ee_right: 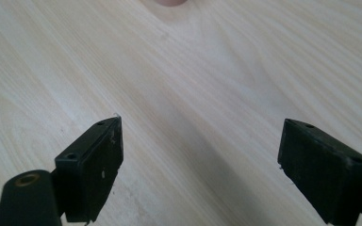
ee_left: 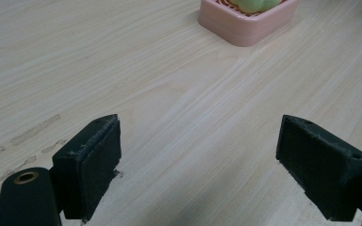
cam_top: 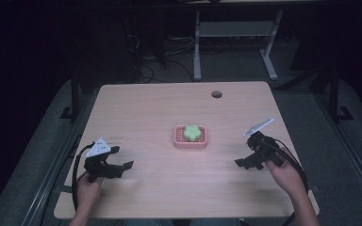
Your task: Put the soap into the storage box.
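With both the left tool and the right tool spread wide and empty, and the green soap sitting in its pink dish well ahead between them, I feared a low approach would shove the light dish across the table.

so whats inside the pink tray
A green flower-shaped piece sits inside the pink tray, on its ribbed floor. The floor beneath the piece is covered.
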Demonstrator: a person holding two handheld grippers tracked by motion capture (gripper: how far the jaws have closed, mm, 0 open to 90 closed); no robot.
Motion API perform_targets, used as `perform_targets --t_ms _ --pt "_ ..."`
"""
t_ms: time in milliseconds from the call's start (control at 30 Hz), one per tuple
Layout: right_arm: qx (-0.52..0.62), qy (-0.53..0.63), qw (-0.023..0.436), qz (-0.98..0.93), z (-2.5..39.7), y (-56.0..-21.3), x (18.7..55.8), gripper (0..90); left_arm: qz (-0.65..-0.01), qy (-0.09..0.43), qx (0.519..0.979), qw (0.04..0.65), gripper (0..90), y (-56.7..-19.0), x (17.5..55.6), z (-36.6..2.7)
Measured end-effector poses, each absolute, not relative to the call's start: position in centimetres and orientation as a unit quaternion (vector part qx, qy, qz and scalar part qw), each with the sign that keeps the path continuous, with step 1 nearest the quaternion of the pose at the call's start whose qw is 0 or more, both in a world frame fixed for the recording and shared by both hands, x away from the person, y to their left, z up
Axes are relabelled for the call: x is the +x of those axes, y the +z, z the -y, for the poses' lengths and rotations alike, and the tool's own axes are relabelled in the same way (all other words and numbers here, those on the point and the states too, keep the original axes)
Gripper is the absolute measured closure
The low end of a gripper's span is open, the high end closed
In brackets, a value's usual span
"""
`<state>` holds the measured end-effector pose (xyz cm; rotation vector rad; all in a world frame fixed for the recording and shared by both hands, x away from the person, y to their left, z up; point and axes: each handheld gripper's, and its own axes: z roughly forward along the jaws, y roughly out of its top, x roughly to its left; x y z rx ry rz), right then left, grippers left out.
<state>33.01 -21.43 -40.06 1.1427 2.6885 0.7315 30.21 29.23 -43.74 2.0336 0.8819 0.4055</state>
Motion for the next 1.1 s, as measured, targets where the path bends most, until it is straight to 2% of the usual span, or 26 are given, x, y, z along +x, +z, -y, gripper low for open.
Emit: perform_targets --t_ms 1100 --pt "0.418 0.251 0.060 -0.871 25.7 -43.2 28.9 14.5 -0.352 0.163 0.818 0.424 14.4 -43.8 30.2 -29.3"
